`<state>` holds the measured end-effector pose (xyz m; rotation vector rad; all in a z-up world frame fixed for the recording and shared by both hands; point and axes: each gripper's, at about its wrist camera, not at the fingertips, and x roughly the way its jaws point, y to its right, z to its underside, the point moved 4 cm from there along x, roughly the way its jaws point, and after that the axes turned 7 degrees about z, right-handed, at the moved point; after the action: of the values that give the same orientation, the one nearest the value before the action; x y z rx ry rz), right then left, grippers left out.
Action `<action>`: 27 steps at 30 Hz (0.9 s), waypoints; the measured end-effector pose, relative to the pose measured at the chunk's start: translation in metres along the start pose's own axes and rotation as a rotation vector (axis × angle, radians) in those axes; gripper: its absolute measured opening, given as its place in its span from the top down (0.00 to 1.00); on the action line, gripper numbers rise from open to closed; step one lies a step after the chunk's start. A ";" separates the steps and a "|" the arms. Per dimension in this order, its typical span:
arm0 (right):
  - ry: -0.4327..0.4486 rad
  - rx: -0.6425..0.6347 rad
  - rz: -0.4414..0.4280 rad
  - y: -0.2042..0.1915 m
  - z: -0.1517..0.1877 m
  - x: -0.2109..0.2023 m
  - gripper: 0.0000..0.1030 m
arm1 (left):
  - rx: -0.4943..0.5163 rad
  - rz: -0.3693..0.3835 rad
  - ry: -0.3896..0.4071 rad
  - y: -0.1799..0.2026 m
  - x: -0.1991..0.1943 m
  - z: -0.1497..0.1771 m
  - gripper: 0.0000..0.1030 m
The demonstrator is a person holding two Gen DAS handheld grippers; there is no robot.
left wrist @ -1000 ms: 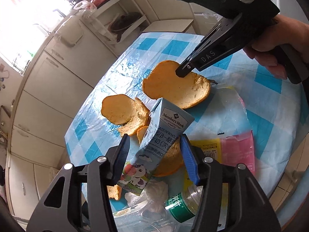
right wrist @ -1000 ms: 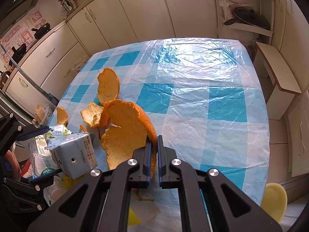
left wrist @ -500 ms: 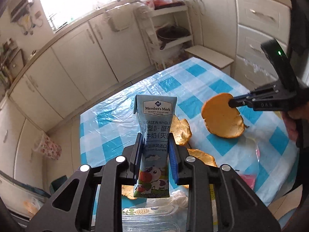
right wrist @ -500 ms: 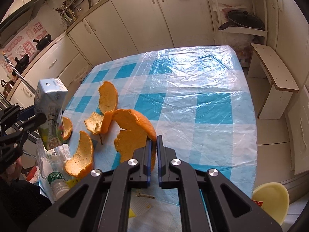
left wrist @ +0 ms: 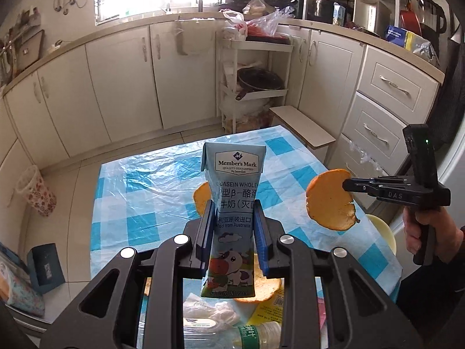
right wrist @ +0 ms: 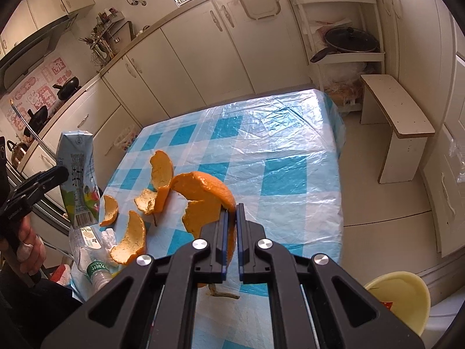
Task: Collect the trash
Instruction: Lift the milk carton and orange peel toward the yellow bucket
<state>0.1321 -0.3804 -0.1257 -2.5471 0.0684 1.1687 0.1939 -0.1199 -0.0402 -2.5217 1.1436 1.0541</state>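
Checked table (right wrist: 290, 157) w/ peels & bottle still to clear. Milk carton (left wrist: 234, 203), a sec ago lying in the pile, now upright & off the table, pinched by left gripper (left wrist: 232, 232). Right gripper (right wrist: 231, 232) clamps big orange peel (right wrist: 203, 197), also lifted clear. Two pieces ready for bin (right wrist: 398, 299), prob.

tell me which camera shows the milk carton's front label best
The left wrist view: the milk carton stands upright, facing the lens, clamped in the left tongs, with its brand text readable. The right wrist view shows it small at the left edge, side-on.
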 end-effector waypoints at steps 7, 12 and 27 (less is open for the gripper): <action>0.040 0.044 0.046 0.035 0.001 -0.027 0.94 | 0.027 0.084 -0.032 0.044 0.017 0.007 0.77; 0.058 0.102 0.105 0.077 0.008 -0.048 0.94 | 0.048 0.168 -0.054 0.093 0.033 0.013 0.77; -0.197 0.225 0.402 0.196 0.076 -0.062 0.94 | -0.043 0.391 -0.160 0.270 0.117 0.028 0.77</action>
<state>0.0003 -0.5462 -0.1803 -2.2679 0.6518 1.4555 0.0388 -0.3626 -0.1060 -2.2429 1.6193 1.3526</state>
